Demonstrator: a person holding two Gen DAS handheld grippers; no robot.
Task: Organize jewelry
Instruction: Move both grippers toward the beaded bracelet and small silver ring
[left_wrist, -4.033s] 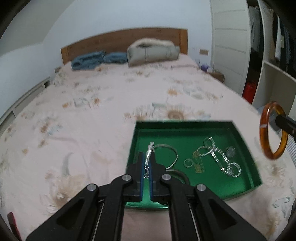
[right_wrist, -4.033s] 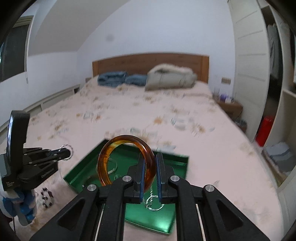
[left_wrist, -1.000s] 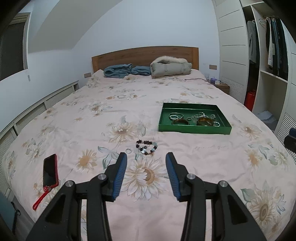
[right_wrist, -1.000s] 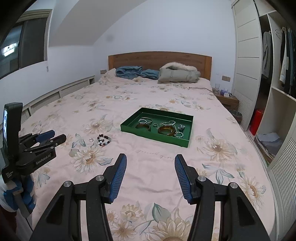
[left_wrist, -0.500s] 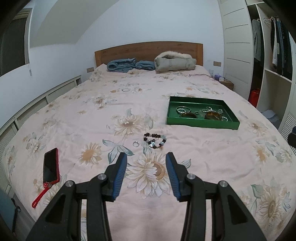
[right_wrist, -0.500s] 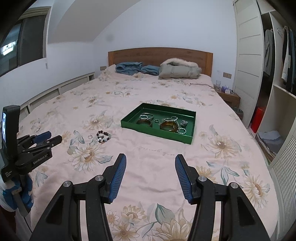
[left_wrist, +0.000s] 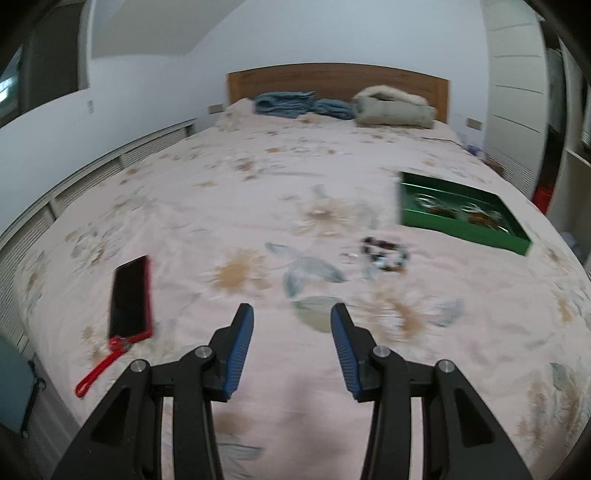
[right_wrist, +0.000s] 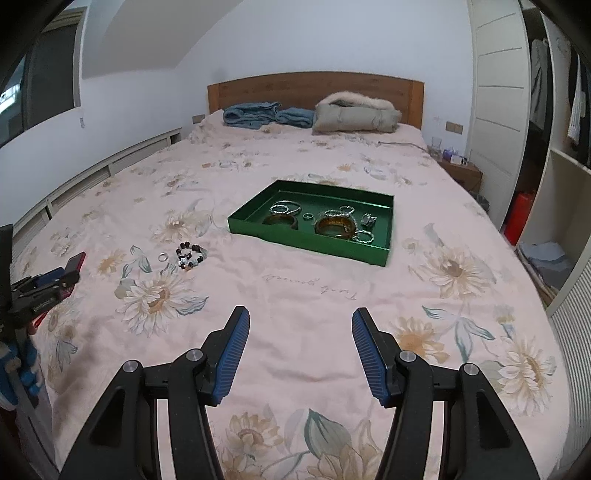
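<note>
- Plainly, the pieces not yet put away lie on the bedspread (right_wrist: 314, 295): a beaded bracelet (right_wrist: 191, 254) and, just beside it on its left, a small ring (right_wrist: 162, 256) – both well short of the green tray (right_wrist: 373, 254).
- From the left gripper (left_wrist: 291, 332) the bracelet (left_wrist: 384, 254) lies ahead and off to the right, with the ring (left_wrist: 349, 255) (only a pale blur in that view) a little nearer the gripper's line.
- From the right gripper (right_wrist: 299, 339) the same pair sits ahead and well to the left, while the tray is almost straight ahead – so I judge the left hand the nearer one for the pickup.
- The bracelet is a closed loop lying flat, slightly longer across than deep; dark beads mixed with a few pale ones, likely to sag when lifted by one side.
- Left gripper: jaws spread, nothing between the blue pads, only bedspread beneath.
- Right gripper: jaws spread wide and likewise bare.
- The tray (left_wrist: 461, 227) already holds several silver bangles, rings and two amber-coloured bangles, so the task looks mostly done.
- A black phone in a red case (left_wrist: 129, 295) lies to the left of the left gripper, apart from the jewelry.
</note>
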